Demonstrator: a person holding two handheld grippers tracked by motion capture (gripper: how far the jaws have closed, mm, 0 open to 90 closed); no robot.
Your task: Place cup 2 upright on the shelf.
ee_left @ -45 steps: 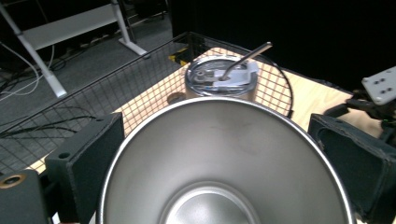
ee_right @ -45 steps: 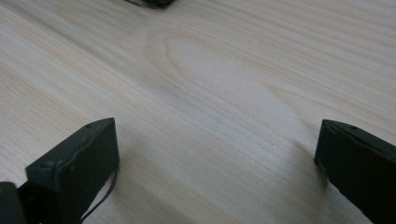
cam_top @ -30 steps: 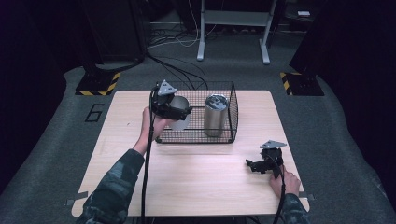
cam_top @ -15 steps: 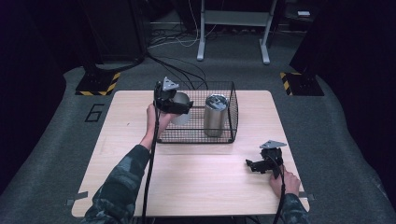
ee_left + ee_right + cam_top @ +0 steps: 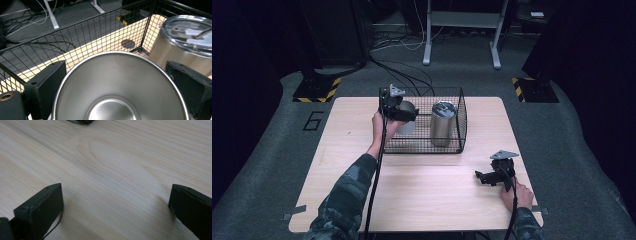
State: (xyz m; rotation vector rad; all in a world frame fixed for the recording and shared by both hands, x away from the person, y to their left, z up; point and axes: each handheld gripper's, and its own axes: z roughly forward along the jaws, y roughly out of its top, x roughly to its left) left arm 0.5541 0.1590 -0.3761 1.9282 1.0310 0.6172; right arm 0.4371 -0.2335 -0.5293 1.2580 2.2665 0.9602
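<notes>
An open-topped steel cup (image 5: 407, 123) hangs inside the left half of the black wire basket (image 5: 422, 145), and my left gripper (image 5: 405, 115) is shut on it. In the left gripper view the cup's wide rim (image 5: 117, 87) sits between the two jaws, with the basket mesh (image 5: 75, 37) behind. A lidded steel tumbler (image 5: 443, 122) stands upright in the basket's right half, seen close beside the cup (image 5: 182, 42). My right gripper (image 5: 482, 177) rests open on the wooden table (image 5: 427, 195) at the front right. Bare wood lies between its jaws (image 5: 115, 192).
The basket stands at the far middle of the table. Cables trail from both grippers toward the front edge. Beyond the table, floor cables (image 5: 407, 45) and a white stand's legs (image 5: 462, 35) lie on the grey floor.
My left gripper has carried the cup a little lower and further into the basket. The right gripper has stayed still.
</notes>
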